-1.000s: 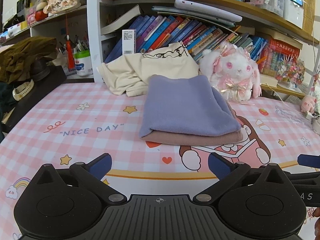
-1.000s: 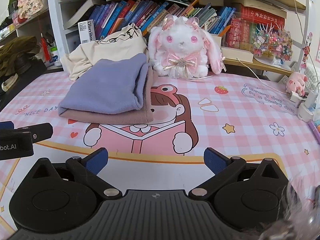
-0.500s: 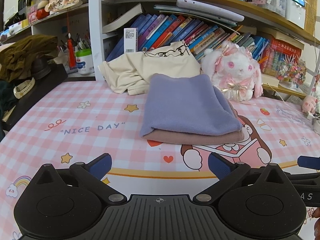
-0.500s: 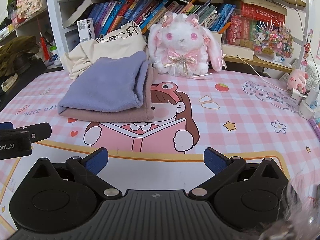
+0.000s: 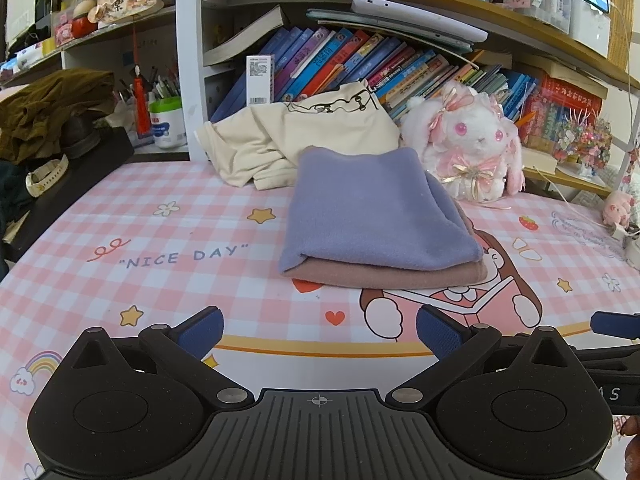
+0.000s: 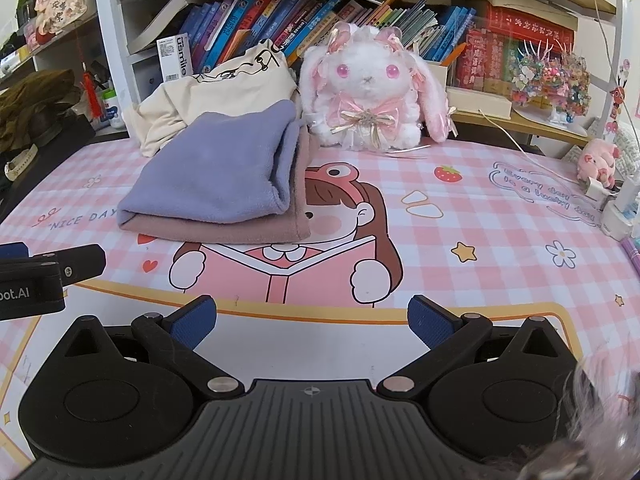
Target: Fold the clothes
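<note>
A folded lavender garment lies on top of a folded dusty-pink garment on the pink checked table mat. A crumpled cream garment lies behind them against the bookshelf. My left gripper is open and empty, low over the mat in front of the stack. My right gripper is open and empty, in front and to the right of the stack. Each gripper shows at the edge of the other's view.
A white plush bunny sits right of the clothes. A bookshelf runs along the back. Olive clothing and a watch lie at the left. A small pink pig toy and chargers sit at the right edge.
Both grippers have crept slightly forward toward the stack. The clothes have not moved and both grippers stay open.
</note>
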A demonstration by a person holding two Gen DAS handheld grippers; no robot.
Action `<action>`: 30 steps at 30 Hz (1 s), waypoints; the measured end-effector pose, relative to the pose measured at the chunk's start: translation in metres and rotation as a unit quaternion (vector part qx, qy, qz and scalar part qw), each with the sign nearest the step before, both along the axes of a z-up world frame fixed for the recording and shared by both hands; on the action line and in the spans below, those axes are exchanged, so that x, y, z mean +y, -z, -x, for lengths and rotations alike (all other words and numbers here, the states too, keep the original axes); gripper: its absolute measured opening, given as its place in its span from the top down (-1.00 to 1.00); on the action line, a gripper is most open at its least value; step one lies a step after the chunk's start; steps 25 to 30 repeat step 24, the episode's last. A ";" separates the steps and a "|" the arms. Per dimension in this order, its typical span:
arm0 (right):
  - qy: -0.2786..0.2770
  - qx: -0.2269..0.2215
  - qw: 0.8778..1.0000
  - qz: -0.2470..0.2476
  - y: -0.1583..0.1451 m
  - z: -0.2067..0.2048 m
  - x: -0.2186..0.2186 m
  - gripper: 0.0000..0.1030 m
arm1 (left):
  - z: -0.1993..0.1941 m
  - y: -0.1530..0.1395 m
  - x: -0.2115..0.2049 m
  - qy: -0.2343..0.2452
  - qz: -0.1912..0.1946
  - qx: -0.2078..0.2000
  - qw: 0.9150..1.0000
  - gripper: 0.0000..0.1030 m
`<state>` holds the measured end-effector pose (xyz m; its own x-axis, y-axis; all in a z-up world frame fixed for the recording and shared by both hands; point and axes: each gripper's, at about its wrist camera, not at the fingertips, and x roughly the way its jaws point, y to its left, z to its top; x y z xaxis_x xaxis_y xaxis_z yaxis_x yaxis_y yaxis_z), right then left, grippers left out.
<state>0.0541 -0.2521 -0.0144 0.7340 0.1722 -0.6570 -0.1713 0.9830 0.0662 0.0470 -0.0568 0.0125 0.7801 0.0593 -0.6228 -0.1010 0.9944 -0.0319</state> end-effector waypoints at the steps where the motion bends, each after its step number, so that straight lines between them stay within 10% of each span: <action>1: 0.000 0.000 1.000 0.000 0.000 0.000 0.000 -1.00 | 0.000 0.000 0.000 0.000 0.000 0.001 1.000 -1.00; 30: 0.002 0.010 1.000 -0.004 0.002 -0.003 -0.001 -1.00 | 0.001 -0.001 -0.001 0.006 0.003 -0.009 1.000 -1.00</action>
